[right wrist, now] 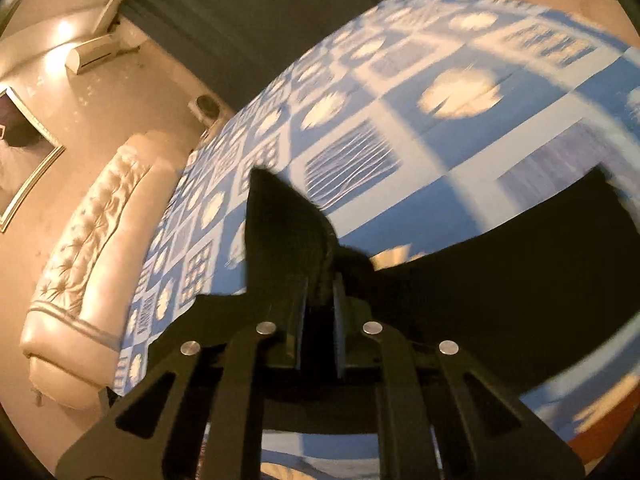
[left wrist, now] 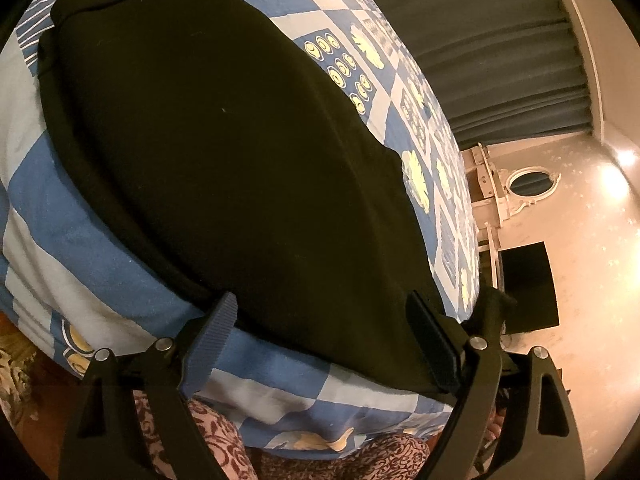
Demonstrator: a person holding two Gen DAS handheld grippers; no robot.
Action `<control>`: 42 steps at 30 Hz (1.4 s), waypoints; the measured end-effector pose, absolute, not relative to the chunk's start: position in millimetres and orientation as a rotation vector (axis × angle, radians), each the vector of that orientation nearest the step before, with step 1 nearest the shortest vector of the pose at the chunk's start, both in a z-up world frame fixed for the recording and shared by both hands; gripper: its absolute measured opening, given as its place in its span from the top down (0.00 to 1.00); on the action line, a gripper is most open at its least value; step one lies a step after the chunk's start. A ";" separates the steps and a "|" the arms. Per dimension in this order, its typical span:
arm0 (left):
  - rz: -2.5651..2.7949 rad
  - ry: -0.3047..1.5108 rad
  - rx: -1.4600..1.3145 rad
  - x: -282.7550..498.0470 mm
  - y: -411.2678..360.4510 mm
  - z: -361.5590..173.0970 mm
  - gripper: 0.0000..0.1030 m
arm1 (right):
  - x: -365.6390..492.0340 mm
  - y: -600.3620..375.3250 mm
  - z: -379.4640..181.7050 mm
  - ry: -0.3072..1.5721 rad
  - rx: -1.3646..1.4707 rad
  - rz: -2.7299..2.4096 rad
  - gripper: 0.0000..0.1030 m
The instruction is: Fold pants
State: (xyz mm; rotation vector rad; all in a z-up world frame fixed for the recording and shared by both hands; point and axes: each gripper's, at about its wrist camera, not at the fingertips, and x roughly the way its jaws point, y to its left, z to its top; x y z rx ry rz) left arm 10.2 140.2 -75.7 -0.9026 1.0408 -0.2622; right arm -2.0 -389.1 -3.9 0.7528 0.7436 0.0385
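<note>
Bedroom light is warm and dim, with grey curtains (left wrist: pixel 500 52) behind a bed (left wrist: pixel 52 220) dressed in a blue-and-white patchwork cover, and a tufted cream headboard (right wrist: pixel 92 248) showing in my right view. On that cover lie the black pants (left wrist: pixel 224 152), spread flat and reaching away from me across the bed, their near edge close to the bed's front side.

My left gripper (left wrist: pixel 324 344) hangs with its fingers spread wide over that near edge; the pads straddle the cloth but do not press it, so it holds nothing. My right gripper (right wrist: pixel 320 296) is pressed together on a bunch of the black fabric, a peak of which stands up past the fingertips while the rest trails off to the right. That view is smeared, so I cannot tell which corner of the garment it has.

I judge the fold to be only beginning. The garment looks laid out in one broad dark layer with a doubled edge along one side, though I cannot tell from here whether the legs are already stacked. What remains, as I see it, is to carry the pinched end over, set it down squarely, and flatten the result.
</note>
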 end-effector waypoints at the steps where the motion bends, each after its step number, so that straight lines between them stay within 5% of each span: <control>1: -0.260 1.045 -0.899 10.6 139.7 -75.1 0.17 | -14.5 -406.8 0.6 0.735 0.731 0.002 0.90; 11: -0.245 1.034 -0.778 6.8 124.8 -60.4 0.17 | -90.7 -535.7 -69.8 0.833 0.816 -0.323 0.90; 22: -0.500 0.923 -0.671 -2.7 51.0 -9.8 0.17 | -96.5 -559.5 -101.1 0.866 0.868 -0.344 0.87; 24: -0.576 0.944 -0.669 -4.8 23.3 -11.1 0.17 | -104.2 -561.9 -102.1 0.832 0.933 -0.343 0.82; 27: -0.669 0.971 -0.669 -7.7 -19.7 -16.9 0.17 | -118.4 -560.5 -94.7 0.771 1.008 -0.387 0.43; 28: -0.688 0.979 -0.673 -7.1 -29.9 -18.9 0.17 | -122.8 -559.7 -93.0 0.749 1.035 -0.382 0.41; 39: -0.732 1.140 -0.682 7.3 -120.2 -66.9 0.17 | -116.0 -555.5 -134.9 0.672 1.317 -0.184 0.39; 41: -0.714 1.153 -0.702 4.3 -118.8 -78.2 0.17 | -112.5 -556.3 -135.3 0.676 1.305 -0.184 0.49; 42: -0.714 1.142 -0.705 3.8 -117.5 -79.3 0.17 | -110.7 -556.3 -133.3 0.685 1.281 -0.190 0.66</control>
